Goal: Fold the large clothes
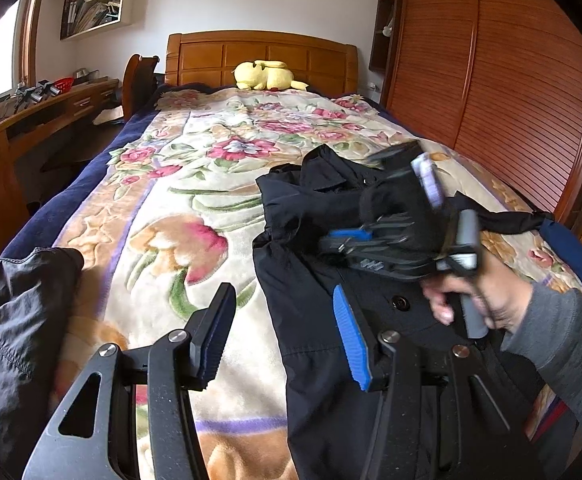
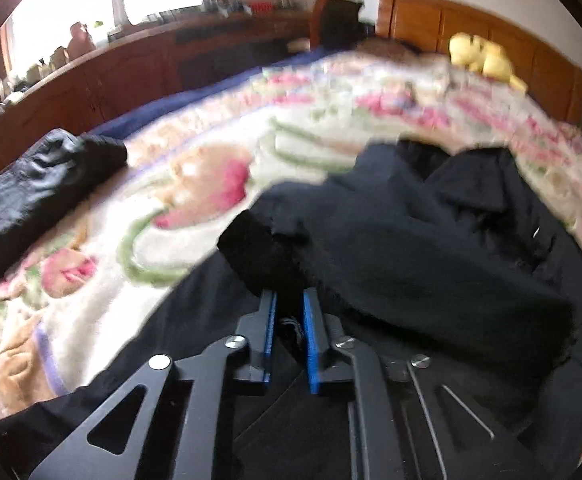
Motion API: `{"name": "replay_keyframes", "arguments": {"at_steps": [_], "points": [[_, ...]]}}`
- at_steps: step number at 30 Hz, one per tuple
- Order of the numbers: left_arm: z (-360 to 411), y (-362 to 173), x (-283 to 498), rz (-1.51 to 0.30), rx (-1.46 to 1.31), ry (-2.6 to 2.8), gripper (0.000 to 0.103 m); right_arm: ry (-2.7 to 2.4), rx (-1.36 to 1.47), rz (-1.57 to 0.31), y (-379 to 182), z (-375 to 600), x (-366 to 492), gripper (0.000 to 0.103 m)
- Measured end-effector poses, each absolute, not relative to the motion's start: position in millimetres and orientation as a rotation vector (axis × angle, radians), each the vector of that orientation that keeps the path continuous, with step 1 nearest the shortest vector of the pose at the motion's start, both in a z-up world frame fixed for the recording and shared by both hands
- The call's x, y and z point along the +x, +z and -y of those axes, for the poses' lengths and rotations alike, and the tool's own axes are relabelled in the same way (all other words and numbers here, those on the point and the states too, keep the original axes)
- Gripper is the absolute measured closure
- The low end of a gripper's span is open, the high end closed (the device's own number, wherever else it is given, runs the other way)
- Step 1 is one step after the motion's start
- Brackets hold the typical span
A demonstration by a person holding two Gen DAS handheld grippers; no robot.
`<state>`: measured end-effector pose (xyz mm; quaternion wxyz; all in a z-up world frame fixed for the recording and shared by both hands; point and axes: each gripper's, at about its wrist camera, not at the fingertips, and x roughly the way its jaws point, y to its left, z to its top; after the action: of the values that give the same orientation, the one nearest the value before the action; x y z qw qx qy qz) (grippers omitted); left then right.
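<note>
A black jacket point(image 1: 311, 216) lies crumpled on the right half of the bed, and it fills the lower right of the right wrist view point(image 2: 431, 240). My right gripper point(image 2: 289, 296) is shut on a fold of this jacket, with black cloth bunched between its blue pads. In the left wrist view it shows blurred point(image 1: 339, 240) above the jacket, held by a hand point(image 1: 487, 296) in a grey sleeve. My left gripper point(image 1: 282, 288) stands open at the jacket's left edge. Its right finger point(image 1: 351, 336) is over the black cloth and its left finger over the blanket, with nothing gripped.
A floral blanket point(image 1: 195, 184) covers the bed. Another dark garment point(image 1: 15, 300) lies bunched at the bed's near left edge point(image 2: 39, 196). A yellow plush toy point(image 1: 265, 75) rests by the wooden headboard. A wooden wardrobe point(image 1: 491, 80) runs along the right, a desk point(image 1: 51, 108) along the left.
</note>
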<state>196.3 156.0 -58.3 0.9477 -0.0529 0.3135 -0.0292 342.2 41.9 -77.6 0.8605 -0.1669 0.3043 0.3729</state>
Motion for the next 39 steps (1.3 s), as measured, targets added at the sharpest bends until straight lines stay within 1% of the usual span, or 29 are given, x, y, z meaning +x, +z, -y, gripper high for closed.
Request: {"name": "replay_keyframes", "arguments": {"at_steps": [6, 12, 18, 23, 31, 33, 34, 36, 37, 38, 39], "points": [[-152, -58, 197, -0.636, -0.097, -0.075, 0.051, 0.813, -0.261, -0.517, -36, 9, 307, 0.092], [-146, -58, 197, -0.632, -0.089, -0.091, 0.051, 0.814, -0.235, -0.482, -17, 75, 268, 0.092], [-135, -59, 200, -0.638, -0.087, -0.109, 0.05, 0.746, -0.229, -0.502, -23, 125, 242, 0.092], [-124, -59, 203, -0.639, -0.085, -0.123, 0.05, 0.67, -0.14, -0.523, -30, 163, 221, 0.092], [-105, -62, 207, -0.647, -0.079, -0.155, 0.05, 0.482, -0.13, -0.575, -47, 195, 202, 0.091], [-101, -63, 207, -0.65, -0.078, -0.162, 0.05, 0.448, -0.116, -0.59, -48, 202, 198, 0.085], [-97, -64, 207, -0.653, -0.078, -0.167, 0.05, 0.425, -0.113, -0.599, -50, 204, 197, 0.081], [-93, -65, 209, -0.658, -0.077, -0.173, 0.05, 0.384, -0.114, -0.609, -46, 214, 191, 0.076], [-90, -67, 210, -0.661, -0.078, -0.177, 0.05, 0.372, -0.115, -0.61, -45, 213, 189, 0.07], [-88, -67, 211, -0.662, -0.08, -0.179, 0.05, 0.362, -0.114, -0.607, -45, 214, 188, 0.061], [-86, -68, 212, -0.665, -0.083, -0.183, 0.05, 0.351, -0.112, -0.603, -44, 214, 185, 0.057]]}}
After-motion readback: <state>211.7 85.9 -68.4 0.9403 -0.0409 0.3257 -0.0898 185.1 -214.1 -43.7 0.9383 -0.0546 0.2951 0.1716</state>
